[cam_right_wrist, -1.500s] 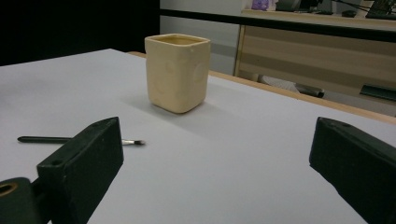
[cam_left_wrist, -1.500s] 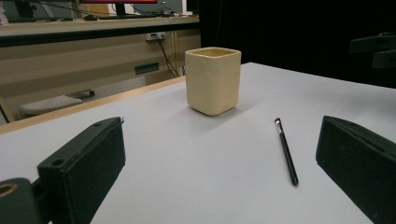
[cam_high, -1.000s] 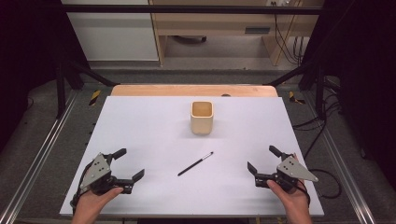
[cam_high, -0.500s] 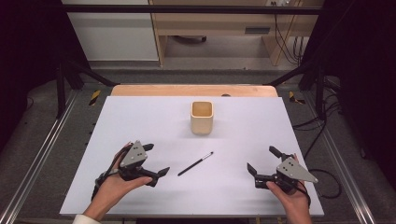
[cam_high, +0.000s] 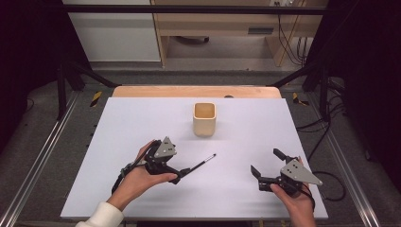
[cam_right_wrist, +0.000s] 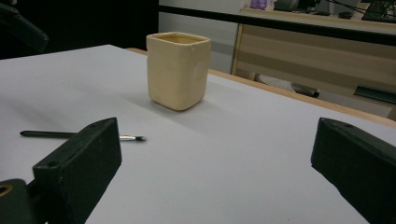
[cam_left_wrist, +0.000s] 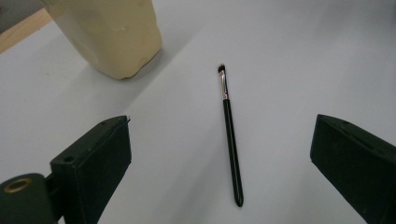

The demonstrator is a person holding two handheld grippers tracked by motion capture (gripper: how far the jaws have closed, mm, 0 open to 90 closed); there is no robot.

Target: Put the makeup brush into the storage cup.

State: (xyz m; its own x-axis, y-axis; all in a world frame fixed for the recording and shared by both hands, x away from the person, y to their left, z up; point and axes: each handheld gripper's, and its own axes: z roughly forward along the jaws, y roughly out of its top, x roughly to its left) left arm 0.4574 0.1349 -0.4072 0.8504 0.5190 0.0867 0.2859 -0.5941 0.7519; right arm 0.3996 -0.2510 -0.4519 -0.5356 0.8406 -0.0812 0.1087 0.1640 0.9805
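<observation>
1. Starting on our left: the left gripper (cam_high: 182, 172) sits right at the handle end of the brush (cam_high: 201, 165). Its jaws are spread wide and gripping nothing. In the left gripper view the brush (cam_left_wrist: 231, 140) lies flat on the table between the two jaws, touching neither one, with the bristle tip pointing away from us.
2. The brush itself lies on the white table (cam_high: 118, 142), slanted, just ahead of the left gripper and well off to the left of the right one.
3. The cream cup (cam_high: 204, 118) stands upright beyond the brush tip, apart from it, and further out from both grippers.
4. Over on our right, the right gripper (cam_high: 267, 165) is wide open too, holding nothing, with its hand (cam_high: 293, 198) at the table's near edge. From its own view the cup (cam_right_wrist: 177, 70) is ahead and the brush (cam_right_wrist: 84, 136) is off past its left jaw.
</observation>
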